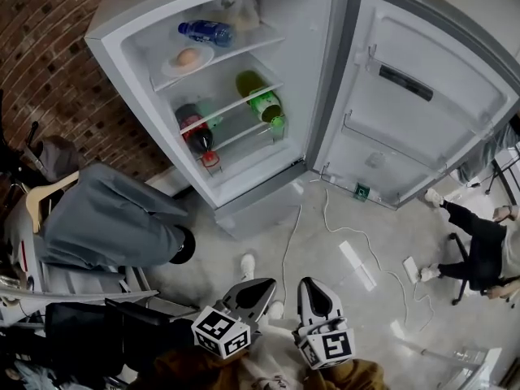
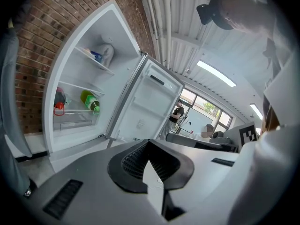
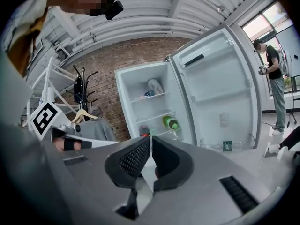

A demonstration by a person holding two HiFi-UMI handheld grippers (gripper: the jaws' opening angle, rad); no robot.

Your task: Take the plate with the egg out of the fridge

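The fridge [image 1: 317,80] stands with its door [image 1: 422,104] swung wide to the right. On its top shelf a white plate [image 1: 188,59] carries a brown egg [image 1: 188,56], beside a blue bottle [image 1: 206,31]. Both grippers hang low at the bottom of the head view, well short of the fridge. My left gripper [image 1: 266,285] is shut with nothing between its jaws, tips touching [image 2: 148,142]. My right gripper [image 1: 309,284] is also shut and empty [image 3: 150,138]. From both gripper views the fridge interior shows, but the plate is not clearly seen.
A green bottle [image 1: 262,100] and a dark red-capped bottle [image 1: 196,132] lie on lower shelves. A grey-draped chair and hanger [image 1: 106,218] stand left. White cables and a power strip [image 1: 357,263] lie on the floor. A person [image 1: 479,246] sits at the right; another [image 3: 275,81] stands beyond the door.
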